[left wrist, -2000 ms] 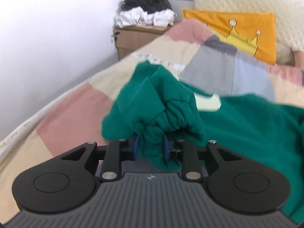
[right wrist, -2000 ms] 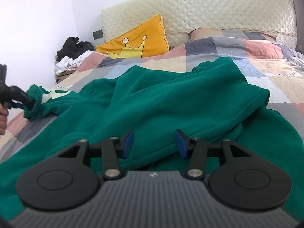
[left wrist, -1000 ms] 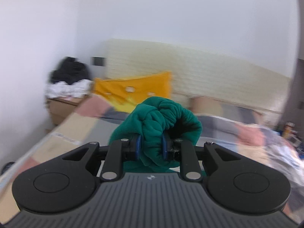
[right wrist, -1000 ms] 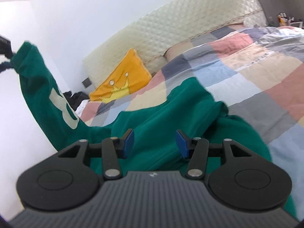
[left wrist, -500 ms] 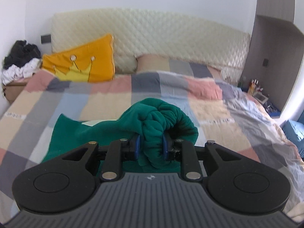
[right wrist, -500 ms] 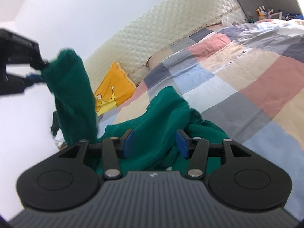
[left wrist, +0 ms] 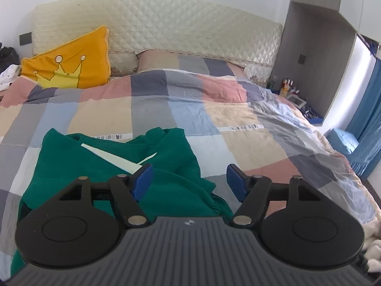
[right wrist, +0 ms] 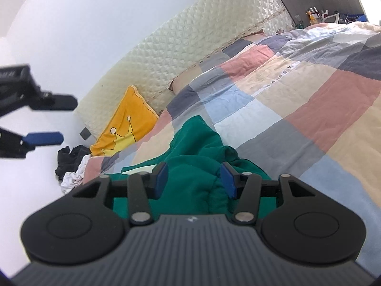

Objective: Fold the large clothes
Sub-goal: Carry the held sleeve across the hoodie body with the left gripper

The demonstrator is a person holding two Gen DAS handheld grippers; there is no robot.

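Since half a second ago, the bunched sleeve has been released from the left tool (left wrist: 188, 178), whose jaws have just been opening and now stand wide and empty. The right tool (right wrist: 193, 178) is held partly open with nothing pinched, above the cloth. The green sweatshirt (left wrist: 100, 166) is spread on the checked quilt (left wrist: 238, 124) at 9 o'clock. An orange crown pillow (left wrist: 71, 66) is propped at 10 o'clock against the quilted headboard (left wrist: 166, 26). Piled clothes (right wrist: 71, 166) are seen beside the bed.
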